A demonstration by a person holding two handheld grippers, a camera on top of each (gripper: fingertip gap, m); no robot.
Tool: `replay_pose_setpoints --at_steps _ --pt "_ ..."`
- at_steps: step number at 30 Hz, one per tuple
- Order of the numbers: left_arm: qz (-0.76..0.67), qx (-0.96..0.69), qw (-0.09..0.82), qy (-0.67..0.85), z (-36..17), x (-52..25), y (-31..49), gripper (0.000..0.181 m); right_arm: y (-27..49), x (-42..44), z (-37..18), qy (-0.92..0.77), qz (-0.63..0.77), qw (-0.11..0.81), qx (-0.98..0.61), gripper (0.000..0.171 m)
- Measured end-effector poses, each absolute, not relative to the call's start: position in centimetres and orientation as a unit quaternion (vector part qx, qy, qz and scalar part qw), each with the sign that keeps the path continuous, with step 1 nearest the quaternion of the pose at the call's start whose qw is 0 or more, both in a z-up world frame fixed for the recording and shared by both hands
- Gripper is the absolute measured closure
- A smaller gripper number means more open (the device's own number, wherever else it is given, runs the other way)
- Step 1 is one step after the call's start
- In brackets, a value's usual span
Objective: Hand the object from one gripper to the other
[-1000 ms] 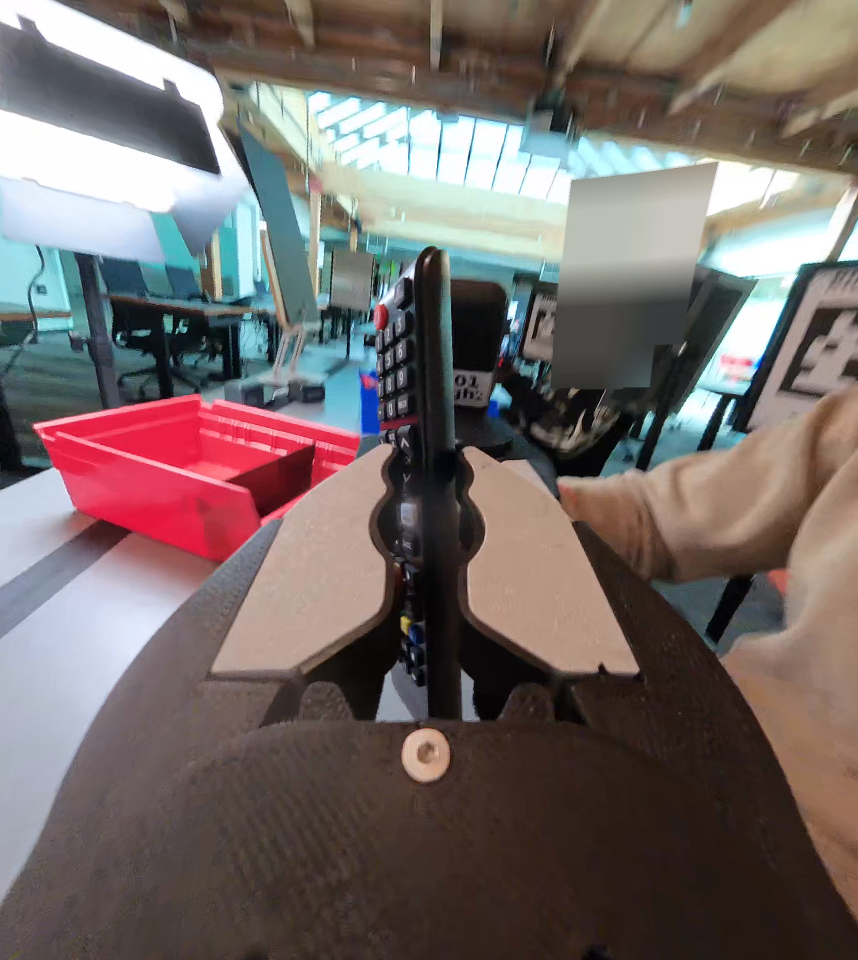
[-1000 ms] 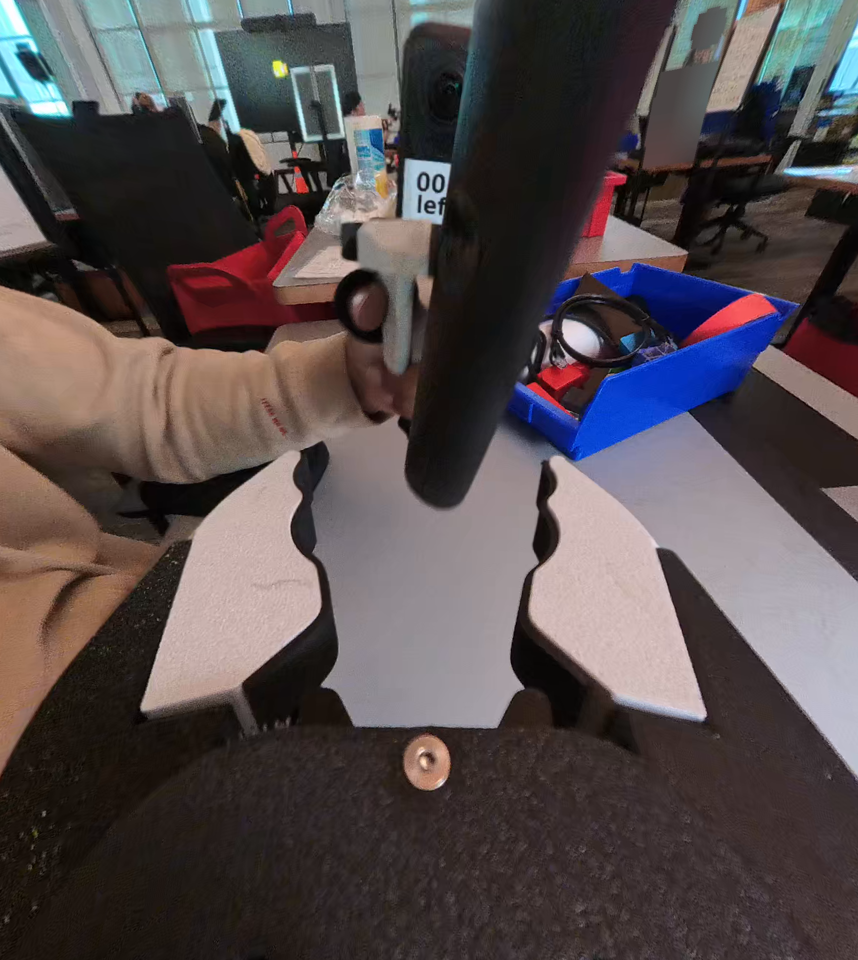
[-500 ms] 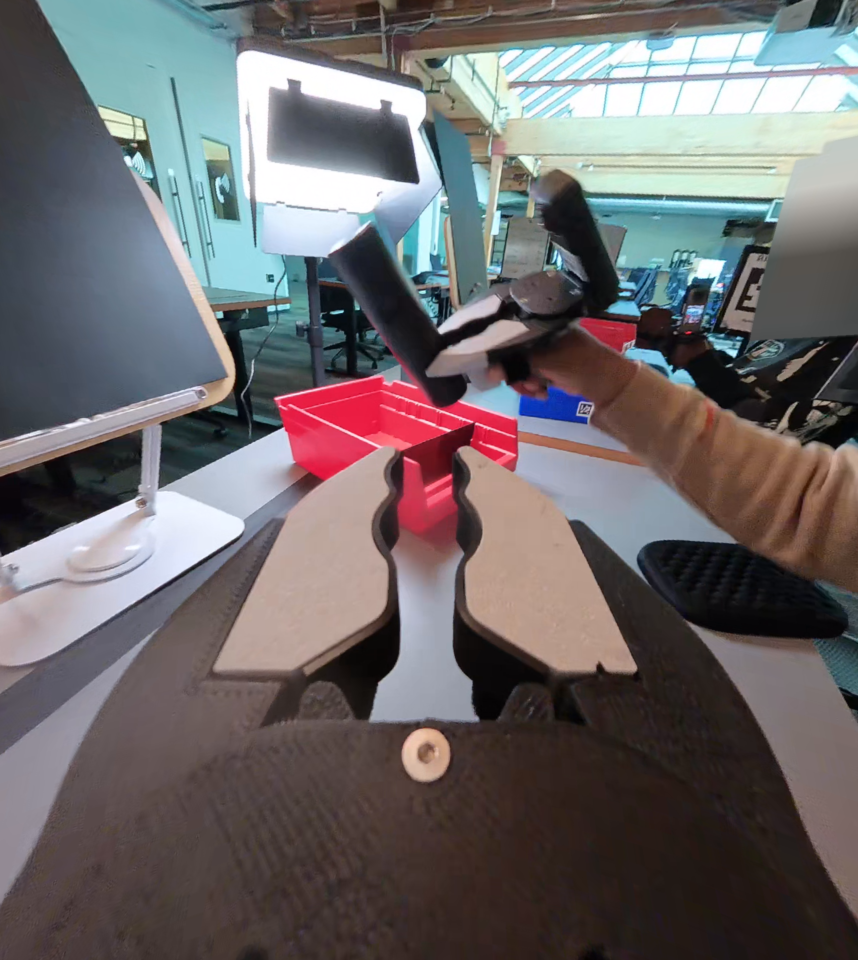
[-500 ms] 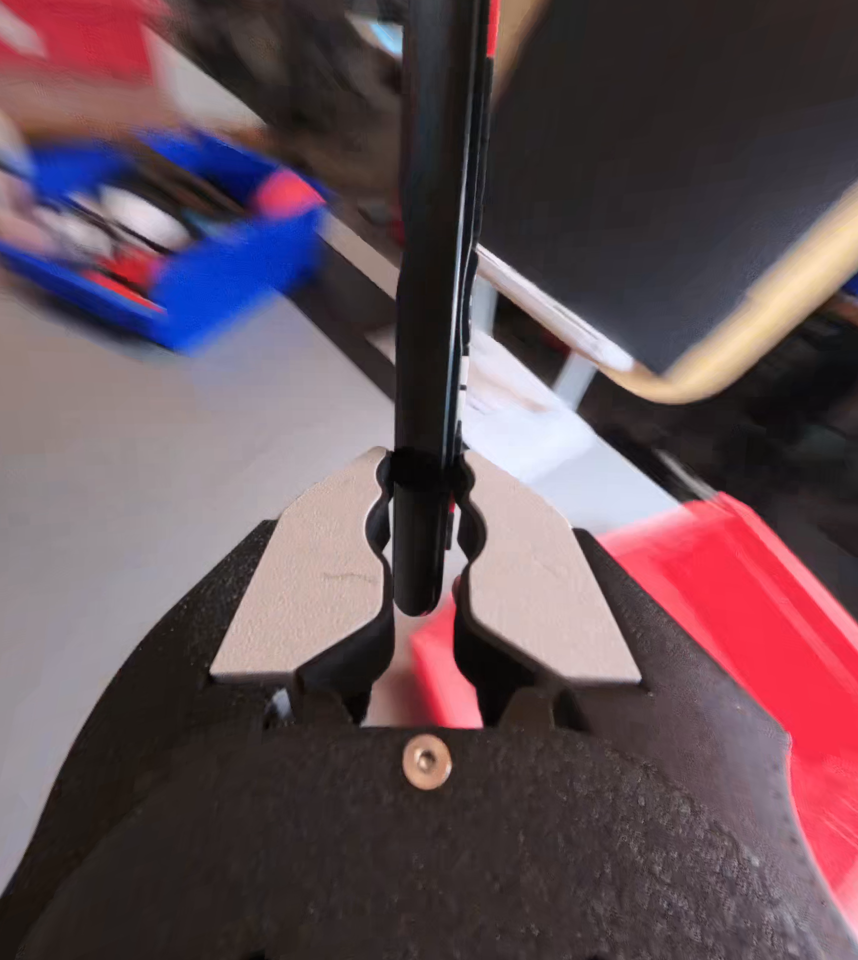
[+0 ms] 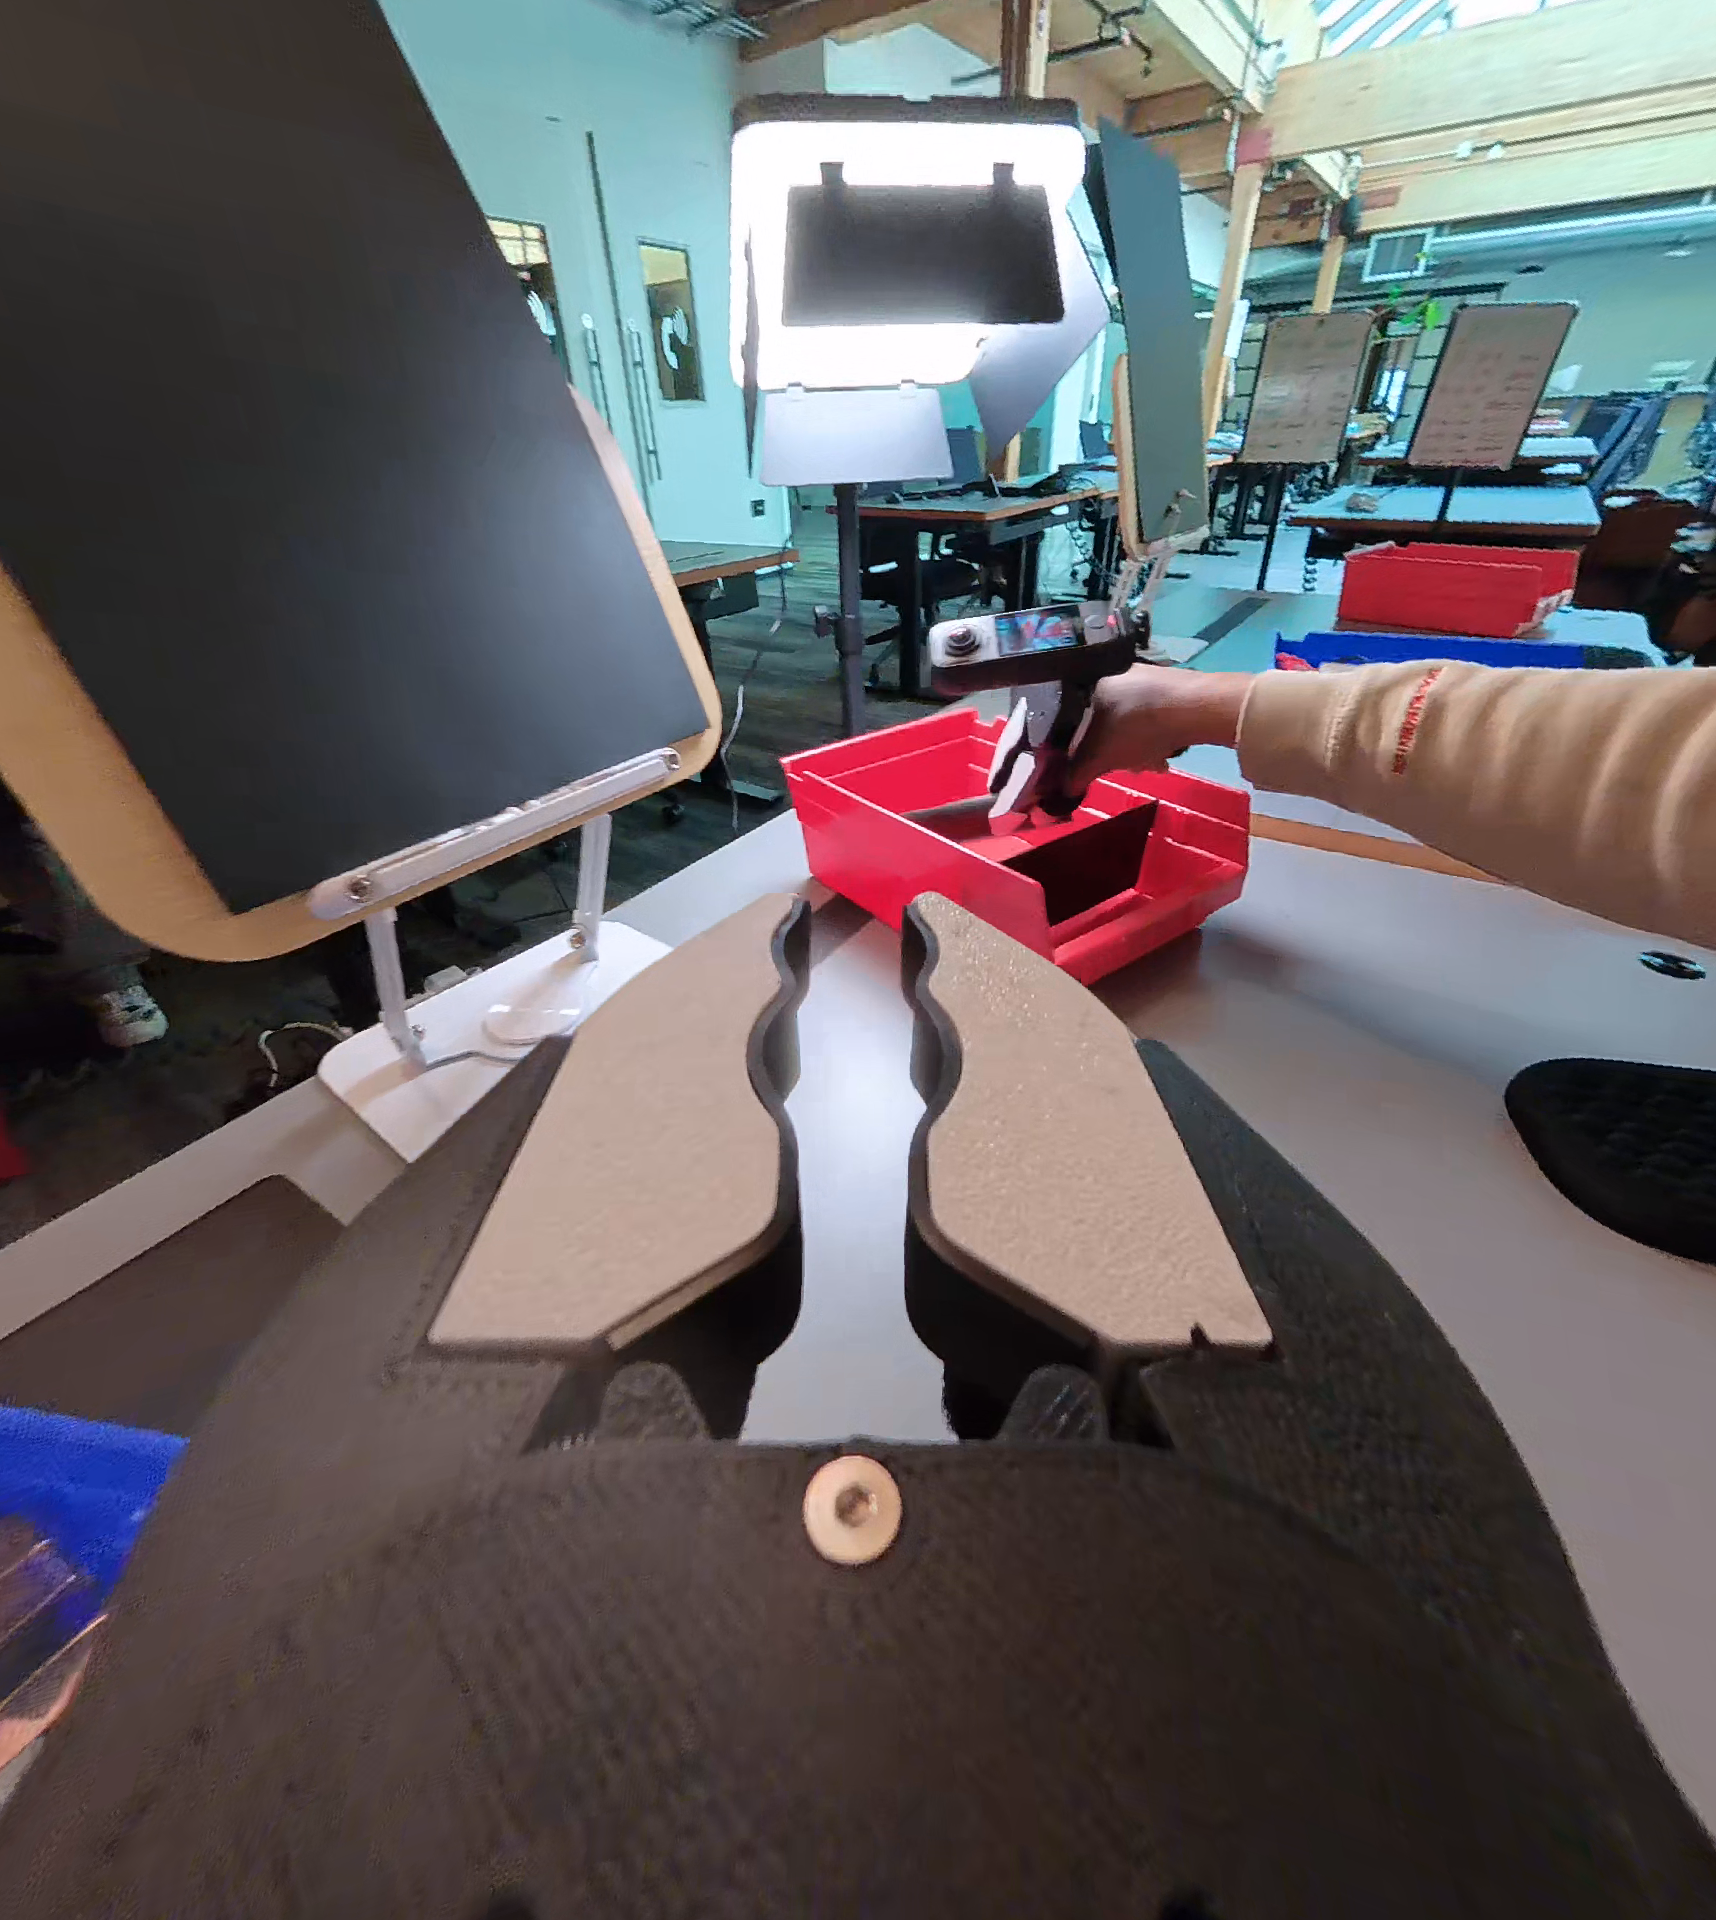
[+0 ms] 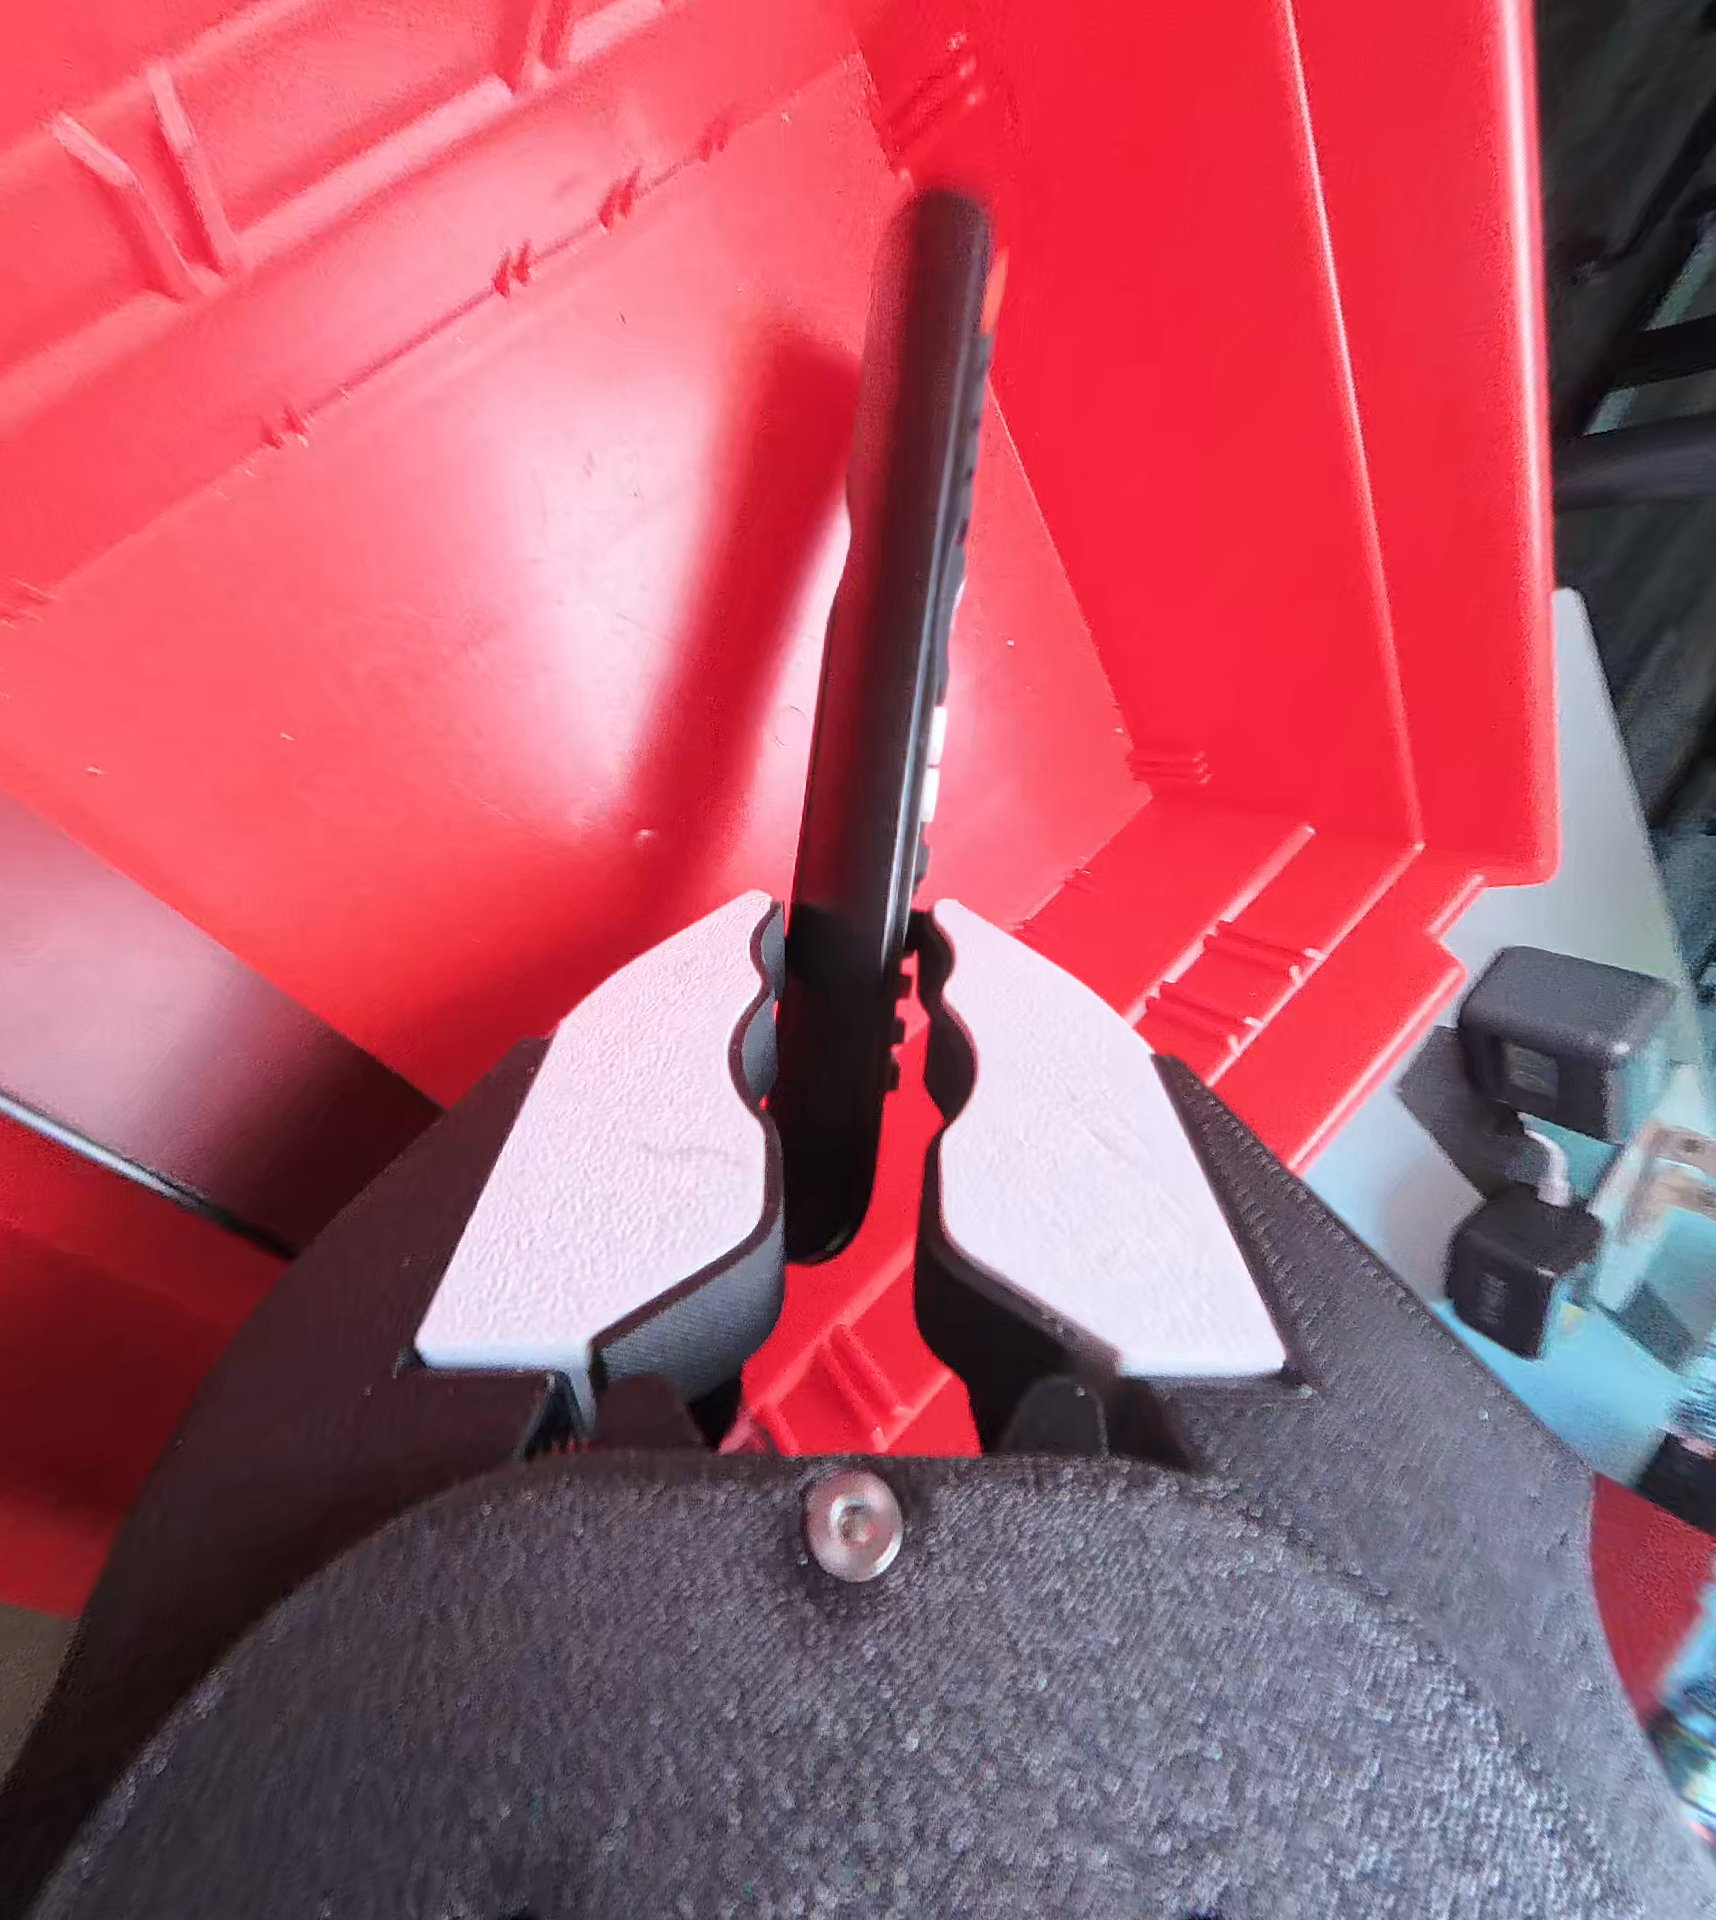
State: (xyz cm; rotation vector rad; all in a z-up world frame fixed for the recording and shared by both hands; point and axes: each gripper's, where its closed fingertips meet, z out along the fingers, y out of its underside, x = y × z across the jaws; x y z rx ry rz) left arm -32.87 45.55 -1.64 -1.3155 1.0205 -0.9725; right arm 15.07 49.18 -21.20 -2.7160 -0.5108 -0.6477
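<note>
The right tongs [image 6: 852, 935] clamp a black remote [image 6: 895, 644] edge-on inside the red bin [image 6: 418, 540], while the left tongs [image 5: 852, 925] hang empty, slightly apart, above the grey counter [image 5: 1353, 1039].

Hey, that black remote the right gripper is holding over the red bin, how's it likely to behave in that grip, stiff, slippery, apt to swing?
The remote looks like a rigid plastic bar, so it probably won't flex. The right gripper pinches it only near one end, so it may pivot. Its smooth shell seems somewhat slippery. If released, it would likely drop flat into the red bin rather than roll.
</note>
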Motion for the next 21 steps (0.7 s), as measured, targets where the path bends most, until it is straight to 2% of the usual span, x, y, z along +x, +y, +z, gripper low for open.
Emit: replay_pose_setpoints --at_steps 2,7,12,16,21 --pt "-0.417 -0.562 0.578 0.42 -1.1 -33.8 46.1 0.165 49.7 14.4 -20.0 -0.16 -0.198 0.194 -0.947 0.144" --pt "-0.411 -0.577 0.585 0.396 -0.9 -35.4 47.4 0.165 50.5 10.9 -13.2 -0.127 -0.114 0.368 -0.914 0.13" --pt "-0.39 -0.6 0.591 0.373 -0.5 -37.5 48.7 0.164 46.9 0.6 -7.8 -0.158 0.046 0.542 -0.824 0.13" --pt "-0.356 -0.632 0.59 0.354 -0.2 -40.5 50.4 0.161 41.4 -7.6 -8.2 -0.171 0.16 0.614 -0.754 0.131" --pt "-0.258 -0.7 0.564 0.353 -1.8 -44.4 54.7 0.156 37.3 -12.5 -12.8 -0.159 0.223 0.641 -0.717 0.133"
